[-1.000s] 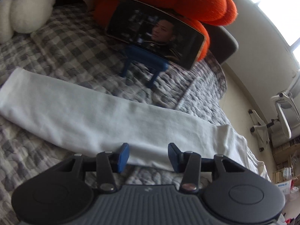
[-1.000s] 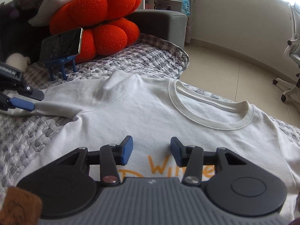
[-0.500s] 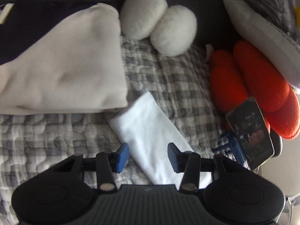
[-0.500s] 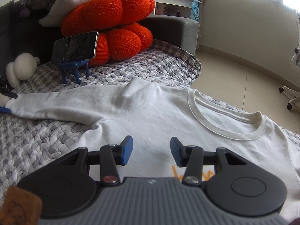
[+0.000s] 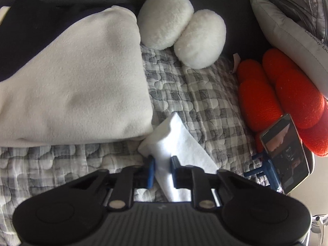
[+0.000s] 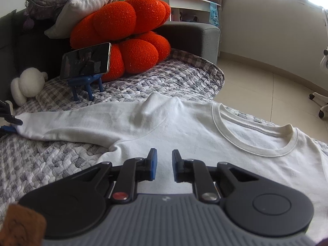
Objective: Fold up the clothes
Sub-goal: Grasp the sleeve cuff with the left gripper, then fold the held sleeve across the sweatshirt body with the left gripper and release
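Note:
A white long-sleeved shirt (image 6: 225,143) lies flat on the checked quilt (image 6: 51,164), collar (image 6: 256,141) to the right. Its sleeve (image 6: 71,123) stretches left. My left gripper (image 5: 163,164) is closing on the sleeve's cuff end (image 5: 184,143), and the cloth is bunched between the blue pads. The same gripper (image 6: 8,123) shows at the left edge of the right wrist view, at the sleeve's tip. My right gripper (image 6: 164,160) is closing low over the shirt's body near the armpit. White cloth fills the narrow gap between its pads.
A folded cream blanket (image 5: 71,82) lies just left of the cuff. Behind it sit a white plush (image 5: 180,30), orange cushions (image 6: 127,41) and a grey pillow (image 5: 287,30). A phone on a blue stand (image 6: 86,63) stands on the quilt. Tiled floor (image 6: 266,71) lies right.
Both grippers' jaws have narrowed from wide apart. The left gripper swung along the sleeve to its cuff end, where the cloth now bunches between its pads. The right gripper stayed put over the shirt.

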A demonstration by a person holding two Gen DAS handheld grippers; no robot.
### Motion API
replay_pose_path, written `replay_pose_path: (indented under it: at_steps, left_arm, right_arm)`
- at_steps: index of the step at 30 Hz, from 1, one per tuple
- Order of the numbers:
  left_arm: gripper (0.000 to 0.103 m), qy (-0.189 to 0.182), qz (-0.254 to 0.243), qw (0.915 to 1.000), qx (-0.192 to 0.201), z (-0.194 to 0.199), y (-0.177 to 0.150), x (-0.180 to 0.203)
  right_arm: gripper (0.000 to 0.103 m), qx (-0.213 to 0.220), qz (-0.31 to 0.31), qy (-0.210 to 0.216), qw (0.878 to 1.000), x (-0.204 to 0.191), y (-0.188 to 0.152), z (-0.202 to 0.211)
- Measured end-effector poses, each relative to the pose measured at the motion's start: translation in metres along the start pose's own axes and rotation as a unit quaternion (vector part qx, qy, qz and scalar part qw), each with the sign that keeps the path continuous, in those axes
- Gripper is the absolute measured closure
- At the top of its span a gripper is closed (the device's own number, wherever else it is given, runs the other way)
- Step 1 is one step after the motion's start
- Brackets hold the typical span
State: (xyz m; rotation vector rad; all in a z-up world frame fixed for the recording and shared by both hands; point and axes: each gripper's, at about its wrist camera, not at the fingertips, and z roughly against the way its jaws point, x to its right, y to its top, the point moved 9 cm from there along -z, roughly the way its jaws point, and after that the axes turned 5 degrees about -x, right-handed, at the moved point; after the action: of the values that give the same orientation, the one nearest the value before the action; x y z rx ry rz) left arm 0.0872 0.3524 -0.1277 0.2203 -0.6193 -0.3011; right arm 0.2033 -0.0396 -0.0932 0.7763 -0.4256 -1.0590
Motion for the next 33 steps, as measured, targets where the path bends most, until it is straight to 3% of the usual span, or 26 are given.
replay_pose_path:
  at_steps: [5,9,11,13,17,19,21,24,26,29,30,31,33]
  left_arm:
    - [0.096,-0.009,-0.037,0.9988,0.030,0.016,0.000,0.021]
    - [0.096,-0.061,-0.082,0.9934,0.051,0.037,-0.009,0.060]
    - [0.096,-0.091,-0.125,0.9859,0.063,0.049,-0.022,0.087]
    - [0.096,-0.132,-0.181,0.9728,0.060,0.057,-0.046,0.118]
    - [0.096,-0.204,-0.267,0.9416,0.011,0.062,-0.117,0.170]
    - [0.096,-0.228,-0.316,0.9207,-0.025,0.061,-0.162,0.191]
    - [0.095,-0.241,-0.376,0.8925,-0.065,0.057,-0.210,0.209]
    - [0.083,-0.235,-0.445,0.8549,-0.126,0.049,-0.263,0.214]
    - [0.055,-0.227,-0.473,0.8355,-0.164,0.044,-0.288,0.210]
    - [0.055,-0.225,-0.512,0.8054,-0.195,0.045,-0.303,0.205]
    - [0.055,-0.224,-0.524,0.7986,-0.193,0.046,-0.298,0.205]
    - [0.054,-0.226,-0.526,0.7981,-0.188,0.047,-0.290,0.204]
    - [0.053,-0.235,-0.501,0.8150,-0.173,0.048,-0.261,0.202]
  right_arm:
    - [0.087,0.000,-0.006,-0.001,1.000,0.003,-0.001,0.002]
    - [0.087,0.000,-0.024,0.004,1.000,0.008,-0.001,0.006]
    - [0.087,-0.001,-0.036,0.006,0.999,0.012,-0.002,0.008]
    - [0.087,-0.003,-0.050,0.008,0.999,0.018,-0.004,0.010]
    - [0.087,-0.010,-0.074,-0.001,0.997,0.031,-0.008,0.013]
    - [0.087,-0.013,-0.097,-0.002,0.995,0.041,-0.011,0.016]
    - [0.087,-0.012,-0.127,0.000,0.992,0.053,-0.012,0.020]
    - [0.082,-0.015,-0.147,-0.009,0.989,0.069,-0.016,0.025]
    - [0.077,-0.021,-0.160,-0.014,0.987,0.079,-0.019,0.026]
    - [0.077,-0.030,-0.189,0.004,0.981,0.085,-0.024,0.024]
    - [0.077,-0.032,-0.200,0.012,0.979,0.086,-0.025,0.024]
    - [0.077,-0.033,-0.211,0.024,0.977,0.085,-0.025,0.024]
    - [0.077,-0.033,-0.231,0.049,0.971,0.081,-0.023,0.025]
